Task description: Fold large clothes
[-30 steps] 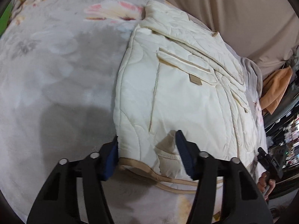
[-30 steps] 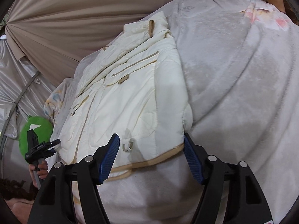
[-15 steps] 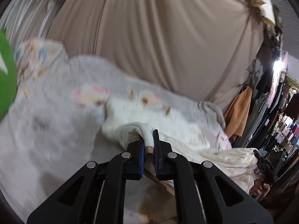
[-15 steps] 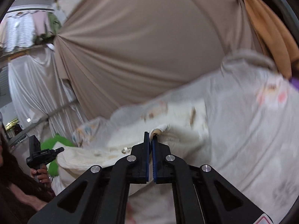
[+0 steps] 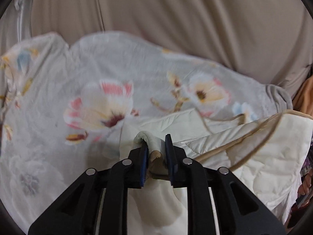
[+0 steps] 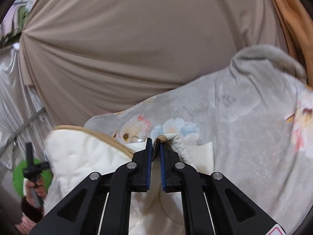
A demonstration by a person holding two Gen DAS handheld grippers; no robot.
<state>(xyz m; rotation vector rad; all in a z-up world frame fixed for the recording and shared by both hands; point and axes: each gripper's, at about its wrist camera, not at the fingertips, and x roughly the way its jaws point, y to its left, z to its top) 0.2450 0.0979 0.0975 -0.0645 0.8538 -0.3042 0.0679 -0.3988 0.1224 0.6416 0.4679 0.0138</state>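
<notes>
My left hand-held gripper [image 5: 156,146] and right hand-held gripper [image 6: 155,145] each pinch the tan-piped hem of the cream quilted jacket [image 5: 264,156], lifted and bunched above the floral blanket [image 5: 58,117].

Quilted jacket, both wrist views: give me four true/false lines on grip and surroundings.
1. The left hand-held gripper pinches a bunched hem of the cream quilted jacket. True.
2. The right hand-held gripper is empty. False: jacket fabric with tan trim sits between its pads.
3. The jacket lies over a floral blanket. True.
4. The curtain behind is green. False: it is beige.
</notes>
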